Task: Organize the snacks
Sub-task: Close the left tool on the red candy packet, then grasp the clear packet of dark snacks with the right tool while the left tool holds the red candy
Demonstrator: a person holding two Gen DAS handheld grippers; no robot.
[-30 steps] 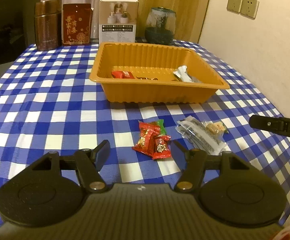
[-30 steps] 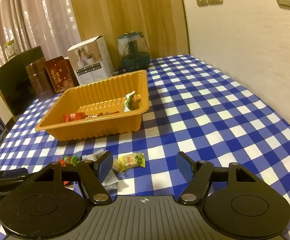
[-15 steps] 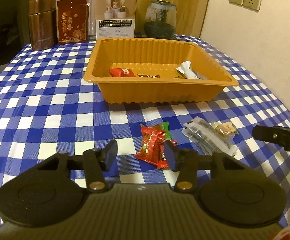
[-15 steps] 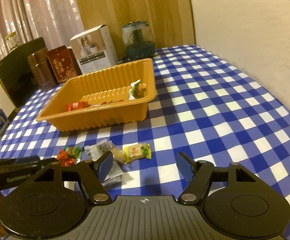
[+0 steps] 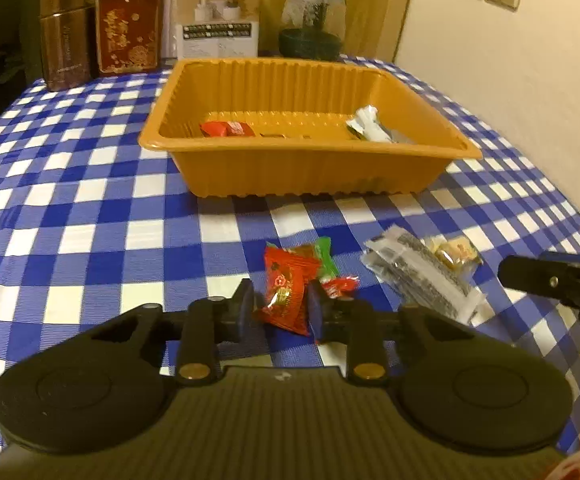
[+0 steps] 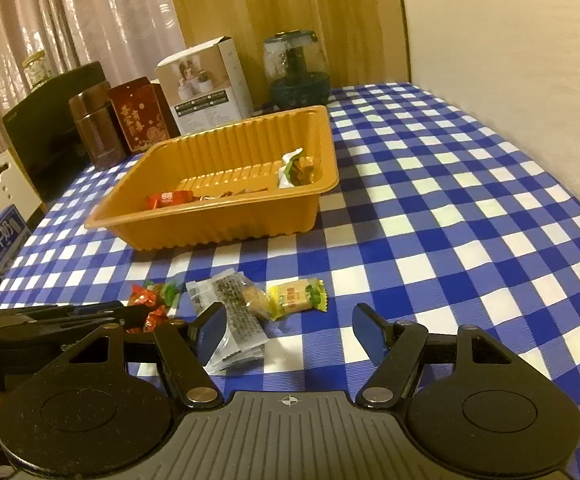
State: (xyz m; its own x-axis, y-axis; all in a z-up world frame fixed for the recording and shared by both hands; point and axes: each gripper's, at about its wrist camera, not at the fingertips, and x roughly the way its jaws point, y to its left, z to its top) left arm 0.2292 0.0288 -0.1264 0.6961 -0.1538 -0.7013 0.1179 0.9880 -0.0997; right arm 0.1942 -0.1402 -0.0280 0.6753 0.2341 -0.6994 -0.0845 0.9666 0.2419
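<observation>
Left gripper (image 5: 279,312) clamped the red candy (image 5: 286,294).
Its jaws had just closed on it; tray (image 5: 310,178) waited at twelve o'clock. Right gripper (image 6: 289,330) gaped, empty.

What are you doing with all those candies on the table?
A person is tidying snacks into the orange tray with two hand-held grippers. The left gripper has just been closing its jaws on a red candy packet lying on the checked tablecloth. The right gripper hangs open, holding nothing, by the clear packet and the yellow candy, both on the cloth. A few snacks are already in the tray.
</observation>
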